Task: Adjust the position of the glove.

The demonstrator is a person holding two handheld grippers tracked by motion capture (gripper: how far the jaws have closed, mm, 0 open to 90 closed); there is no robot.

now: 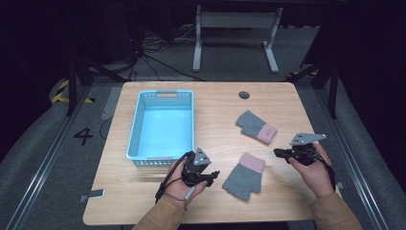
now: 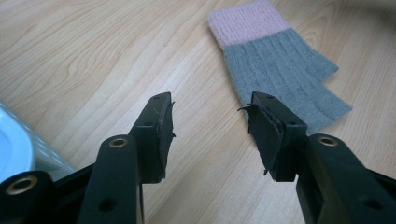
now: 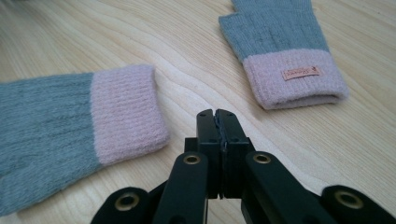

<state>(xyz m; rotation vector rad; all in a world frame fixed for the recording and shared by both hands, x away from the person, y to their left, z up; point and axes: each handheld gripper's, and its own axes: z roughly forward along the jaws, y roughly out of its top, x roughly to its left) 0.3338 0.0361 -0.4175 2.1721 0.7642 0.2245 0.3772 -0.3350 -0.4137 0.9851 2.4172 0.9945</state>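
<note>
Gloves: near one (image 1: 244, 176) sits by my left tongs (image 1: 214, 175), spread, empty; right tongs (image 1: 277, 152) pressed together, empty, between both gloves. Wooden table (image 1: 215, 103), blue basket (image 1: 139, 124) at left, dark room.

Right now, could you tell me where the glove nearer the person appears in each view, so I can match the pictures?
High view: the near glove lies low and centre, between the two grippers.
Left gripper view: it lies upper right, beyond the open jaws.
Right gripper view: it lies at the left edge, pink cuff toward the shut jaws.
Shared landmark: its pink cuff.
</note>
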